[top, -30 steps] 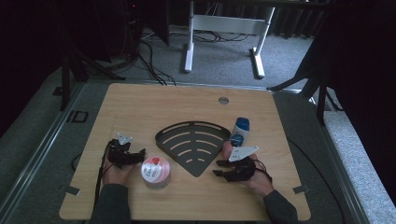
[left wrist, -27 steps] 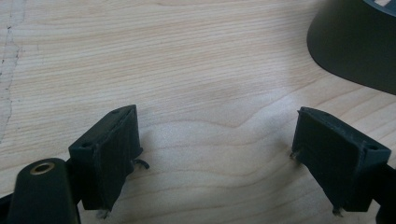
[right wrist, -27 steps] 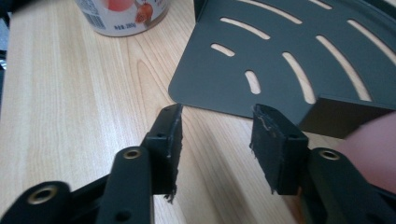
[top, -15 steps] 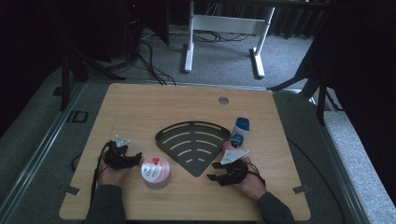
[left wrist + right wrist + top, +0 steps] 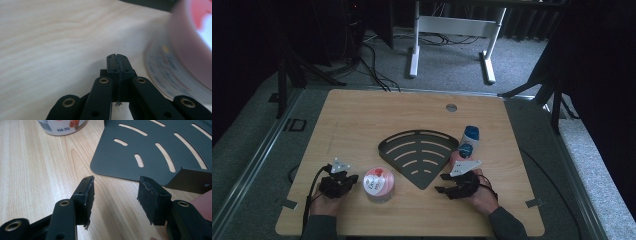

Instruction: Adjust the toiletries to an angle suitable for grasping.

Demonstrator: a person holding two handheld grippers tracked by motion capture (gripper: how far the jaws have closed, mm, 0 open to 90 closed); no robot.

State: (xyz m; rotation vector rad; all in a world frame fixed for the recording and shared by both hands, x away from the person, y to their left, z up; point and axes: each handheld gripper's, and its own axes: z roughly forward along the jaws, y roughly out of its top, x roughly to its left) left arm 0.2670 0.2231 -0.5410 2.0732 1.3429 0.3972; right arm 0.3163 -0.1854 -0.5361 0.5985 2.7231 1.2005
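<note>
My left tongs (image 5: 347, 178) have just been closing and sit pressed together on nothing, left of the pink tub (image 5: 378, 183). Right of the tub lies the dark rack (image 5: 417, 152); my right tongs (image 5: 444, 183) stand apart beside it. Next I judge: grip the rack's edge.

Round pink-lidded tub (image 5: 378, 183) upright on the table, just left of the dark fan-shaped slotted rack (image 5: 419, 155).
</note>
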